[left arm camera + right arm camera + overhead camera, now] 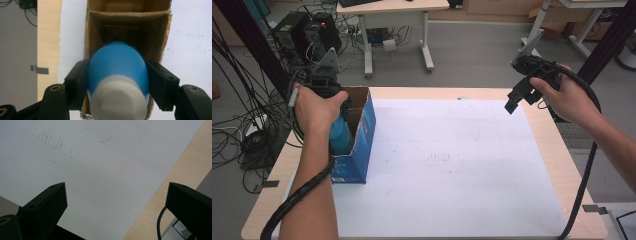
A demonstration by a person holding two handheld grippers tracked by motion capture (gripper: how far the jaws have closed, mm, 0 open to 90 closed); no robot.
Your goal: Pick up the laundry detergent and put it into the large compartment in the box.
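Bottle sits clamped between the left gripper's jaws, partway inside the open box at the bench's left edge. Whether it is going in or coming out I cannot tell; either way the next move should run straight along the box, clear of its cardboard walls. The right gripper hovers wide open and empty over the white sheet, well apart.

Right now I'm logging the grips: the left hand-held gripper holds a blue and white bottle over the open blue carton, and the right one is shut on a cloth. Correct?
Not quite. The right hand-held gripper is open and holds nothing, as the right gripper view shows. The left hand-held gripper does hold the blue and white bottle over the open carton.
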